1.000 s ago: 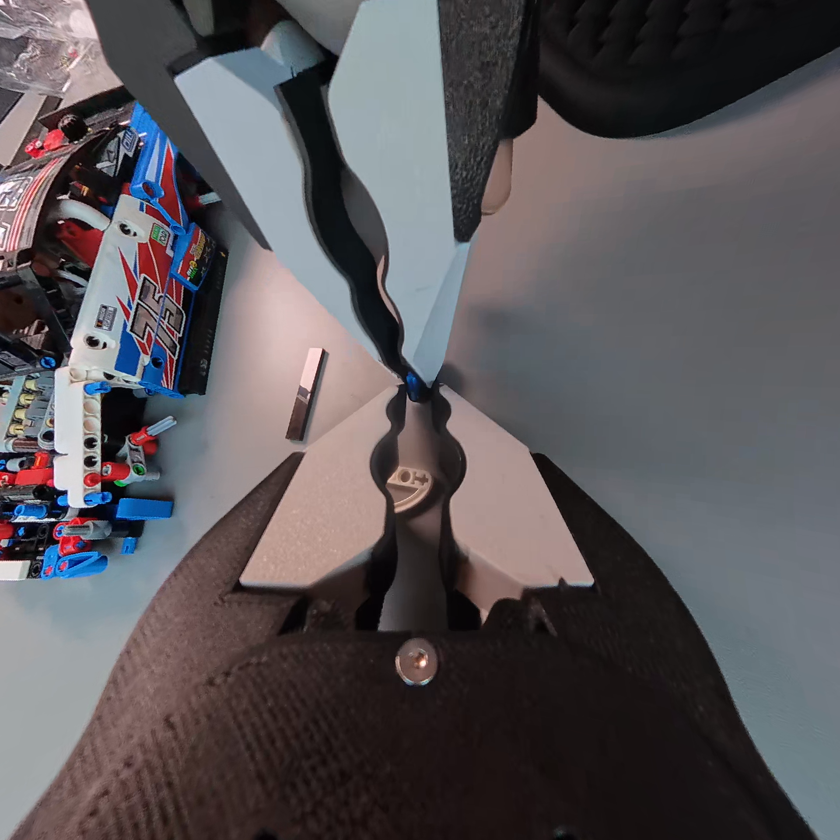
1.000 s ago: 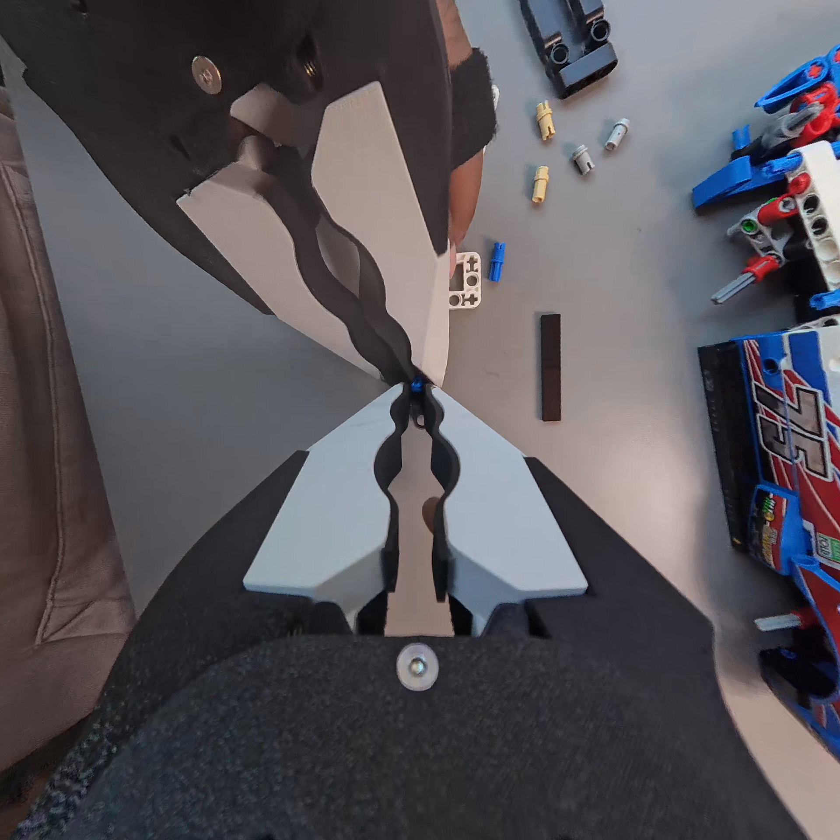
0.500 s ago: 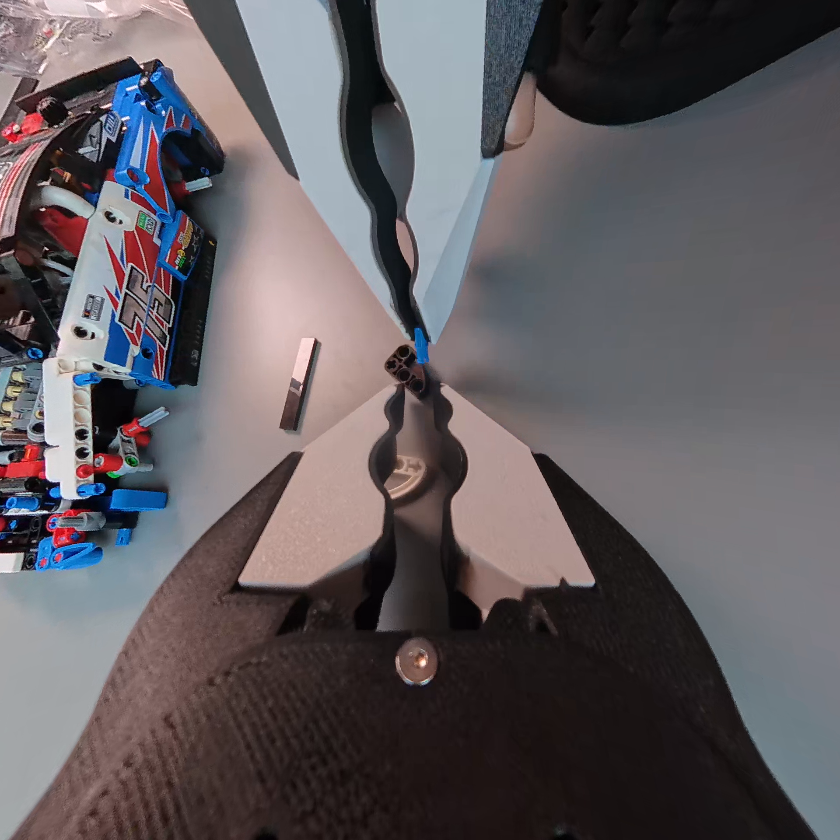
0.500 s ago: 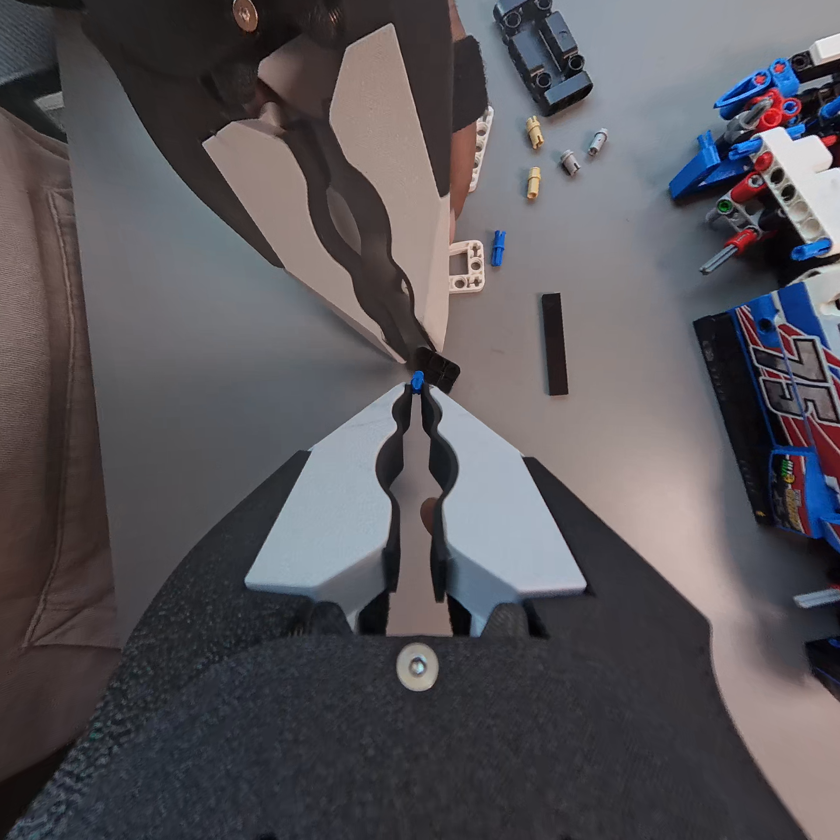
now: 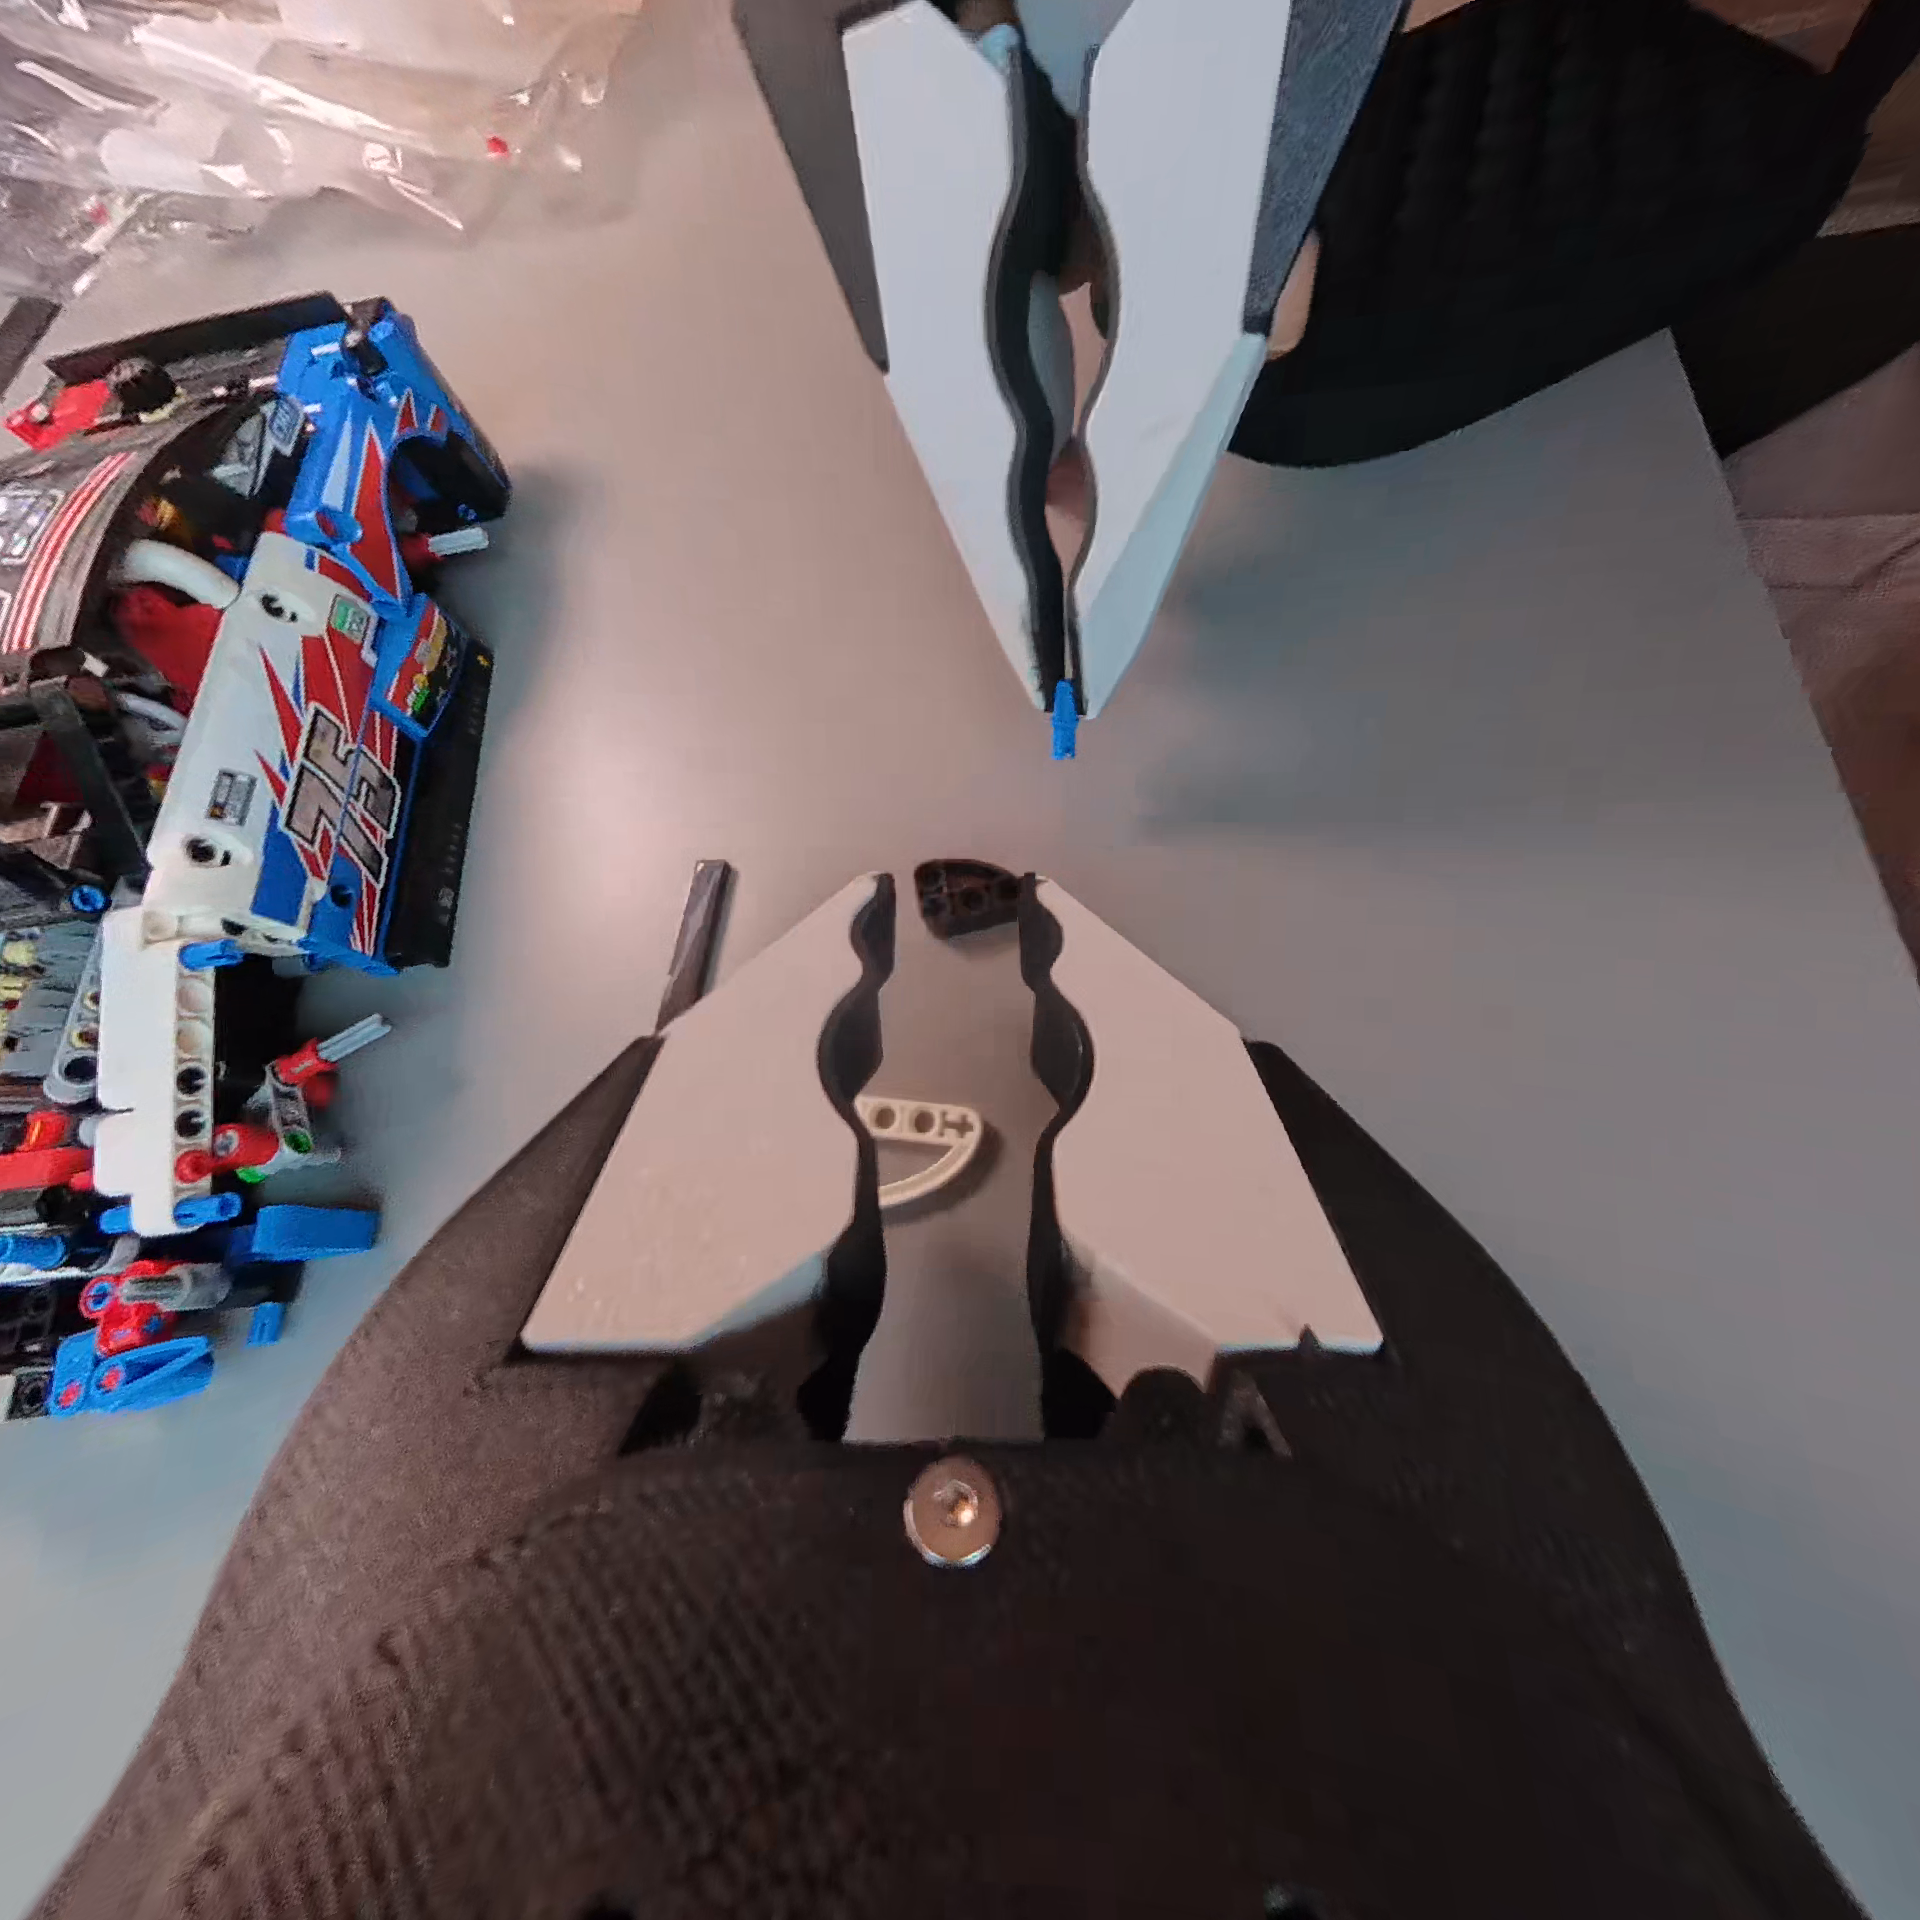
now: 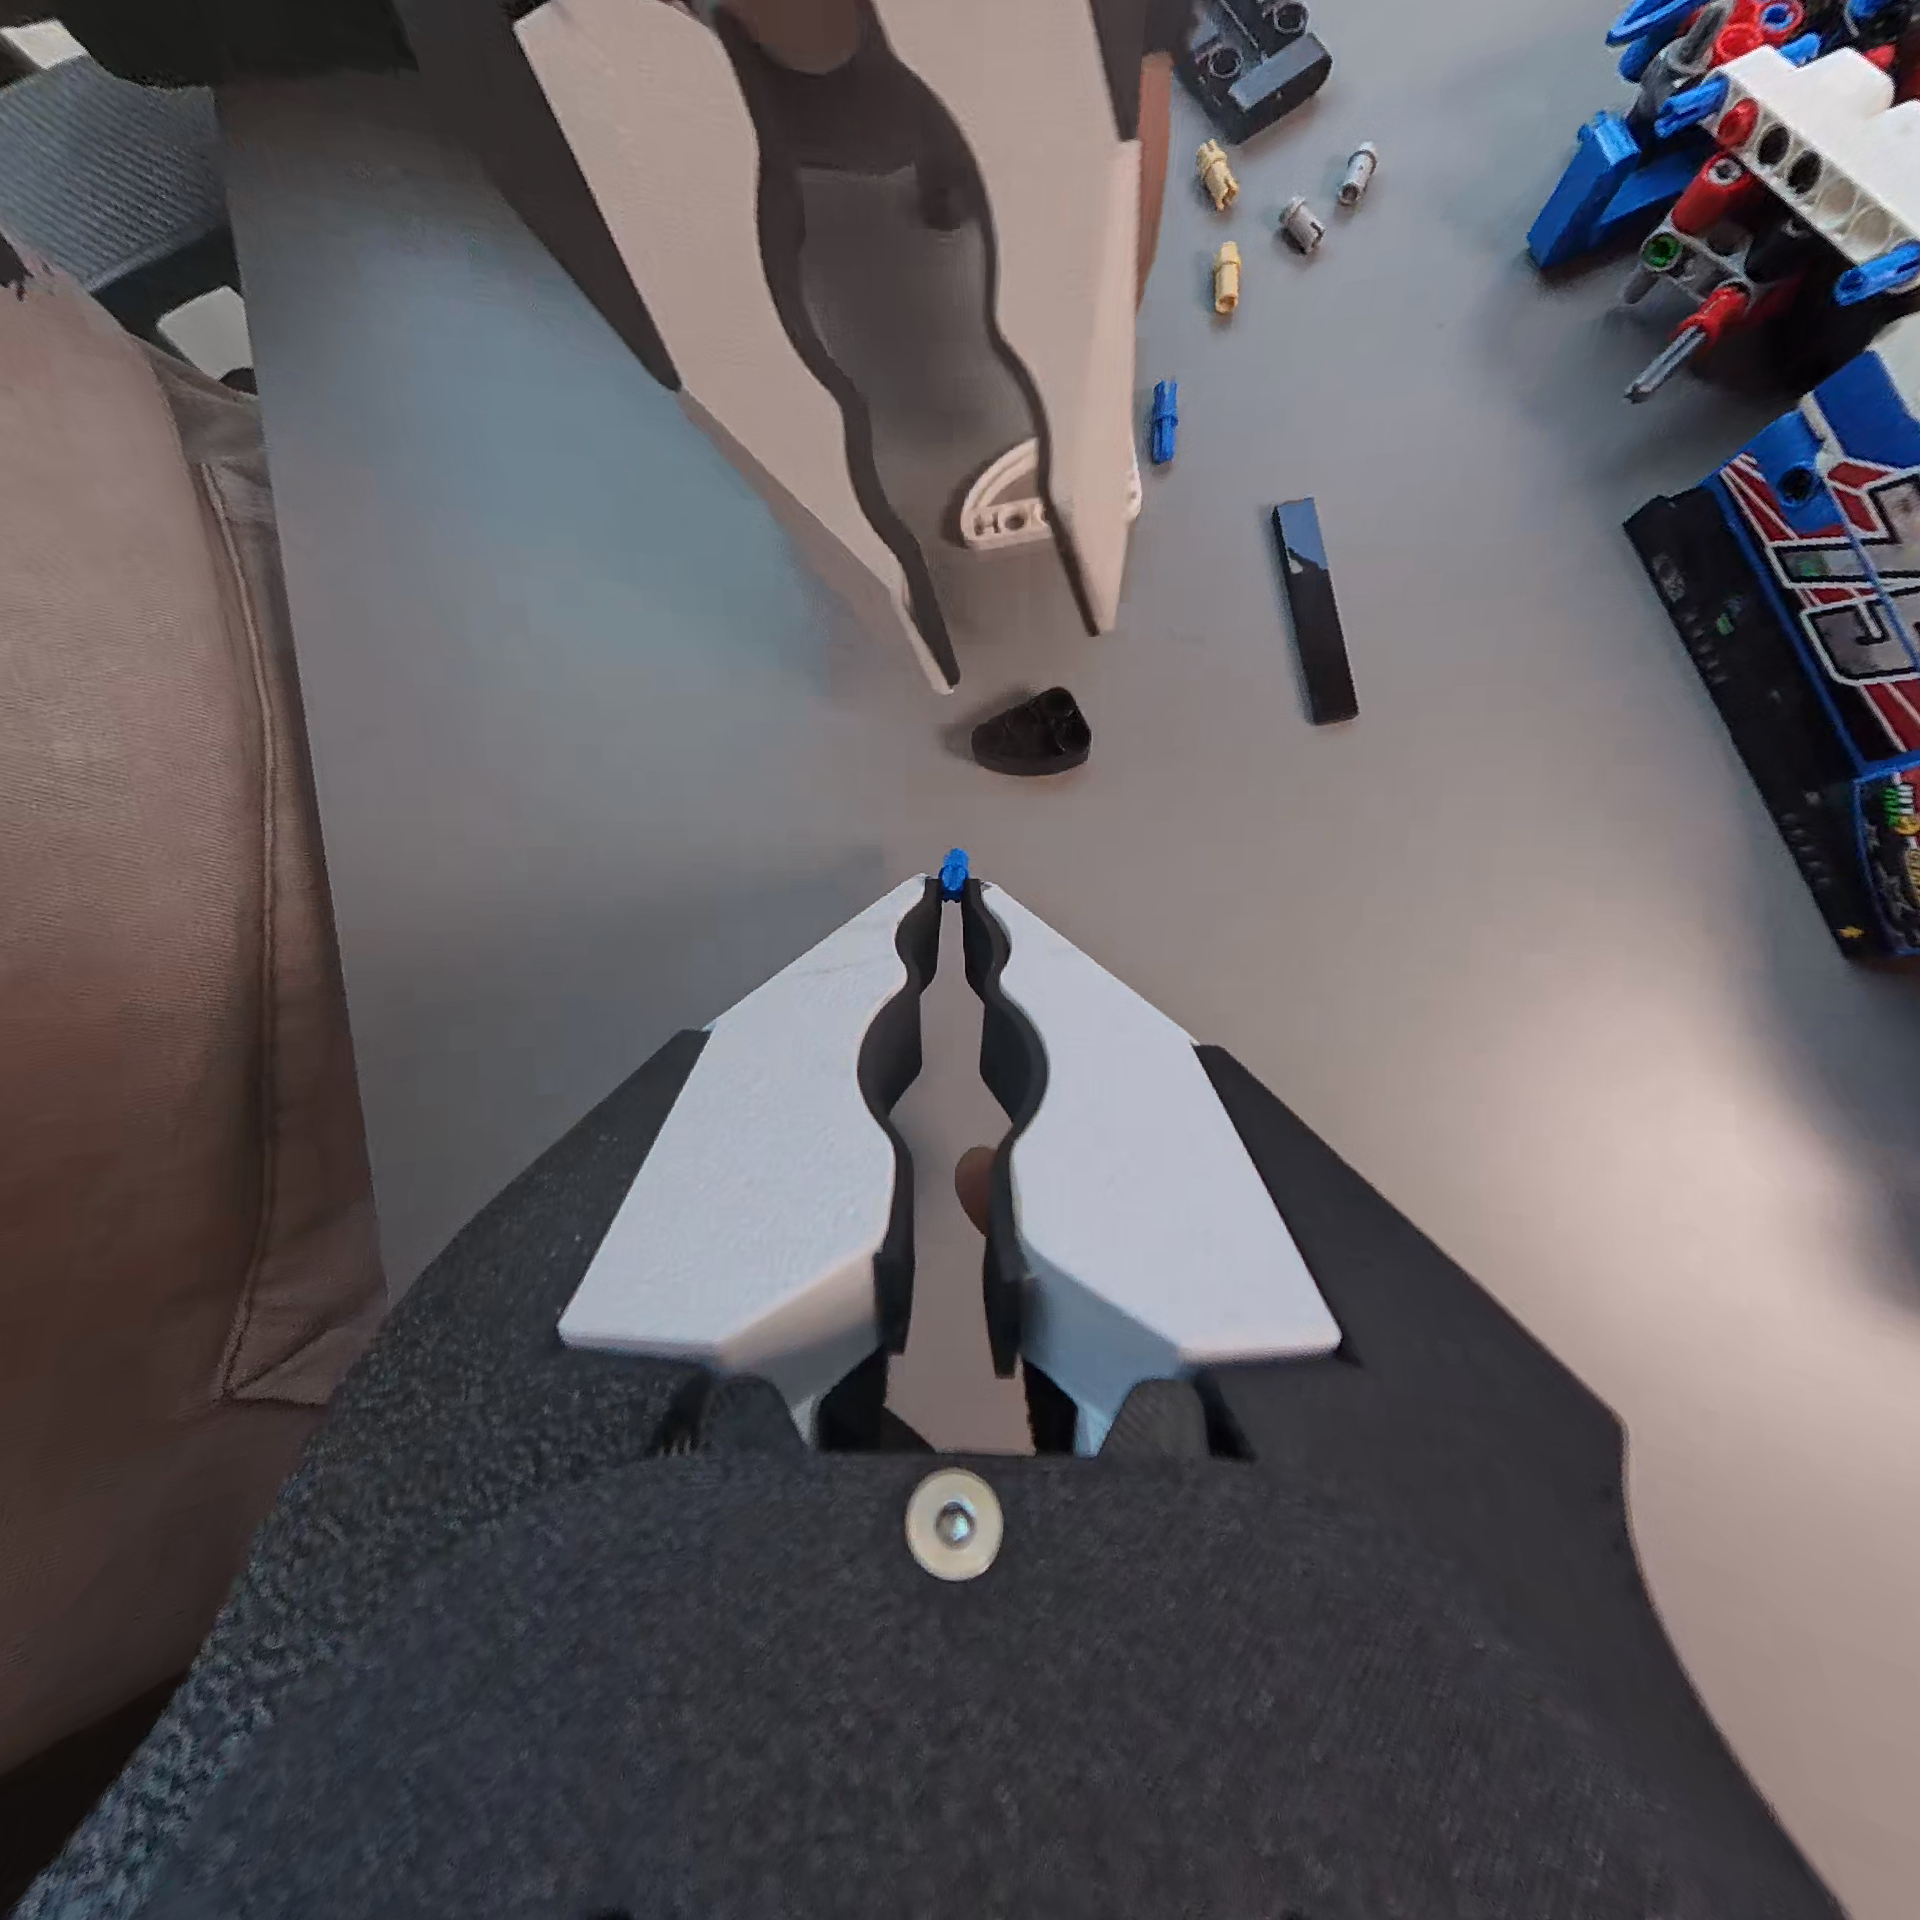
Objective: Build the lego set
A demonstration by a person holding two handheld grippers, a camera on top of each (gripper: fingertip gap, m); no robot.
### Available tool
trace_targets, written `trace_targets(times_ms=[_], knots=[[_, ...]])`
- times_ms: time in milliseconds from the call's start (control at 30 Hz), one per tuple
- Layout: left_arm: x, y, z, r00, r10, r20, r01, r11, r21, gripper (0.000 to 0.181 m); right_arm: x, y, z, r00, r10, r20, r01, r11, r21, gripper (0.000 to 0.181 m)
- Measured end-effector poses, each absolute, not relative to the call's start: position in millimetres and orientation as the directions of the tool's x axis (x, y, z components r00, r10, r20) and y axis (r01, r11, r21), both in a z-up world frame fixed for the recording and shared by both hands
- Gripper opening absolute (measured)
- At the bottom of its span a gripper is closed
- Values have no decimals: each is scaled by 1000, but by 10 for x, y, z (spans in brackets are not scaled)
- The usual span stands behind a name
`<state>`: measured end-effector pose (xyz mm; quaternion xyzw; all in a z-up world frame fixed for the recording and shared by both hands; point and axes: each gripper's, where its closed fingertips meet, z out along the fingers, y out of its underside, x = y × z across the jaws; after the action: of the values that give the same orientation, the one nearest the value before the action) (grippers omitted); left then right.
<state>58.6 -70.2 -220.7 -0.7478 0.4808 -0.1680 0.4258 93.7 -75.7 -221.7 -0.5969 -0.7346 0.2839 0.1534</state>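
My left gripper (image 5: 954, 885) is open and empty, and it also shows at the top of the right wrist view (image 6: 1013, 652). A small black lego piece (image 5: 961, 900) lies on the grey table just ahead of its tips, also seen in the right wrist view (image 6: 1032, 732). My right gripper (image 6: 953, 885) is shut on a small blue pin (image 6: 953, 865) that sticks out of its tips. It faces the left gripper (image 5: 1060, 698) with a gap between them. The blue, white and red lego car (image 5: 312, 748) lies to the left (image 6: 1818, 644).
A white curved piece (image 5: 925, 1143) lies under the left gripper. A black tile (image 6: 1314, 613), a loose blue pin (image 6: 1164, 421), tan pins (image 6: 1226, 275), grey pins (image 6: 1299, 223) and a dark grey part (image 6: 1252, 62) lie near the car. Clear bags (image 5: 260, 125) lie at the far left.
The left gripper has opened and let go of the black piece, which now lies on the table. The two grippers have drawn apart. The right gripper still holds the blue pin.
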Motion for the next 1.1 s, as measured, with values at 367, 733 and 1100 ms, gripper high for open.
trace_targets(times_ms=[367,733,1100], knots=[[684,-720,-2395,382,-914,-135,-668,-172,-724,16,759,-779,-2268,-340,937,-80,840,264,-474,1],[717,-740,-2391,399,-904,-153,-648,-160,-744,18,821,-837,-2303,-372,924,-92,875,315,-368,1],[833,-817,-2392,383,-906,-181,-650,-126,-749,13,896,-896,-2313,-377,922,-87,889,334,-313,1]])
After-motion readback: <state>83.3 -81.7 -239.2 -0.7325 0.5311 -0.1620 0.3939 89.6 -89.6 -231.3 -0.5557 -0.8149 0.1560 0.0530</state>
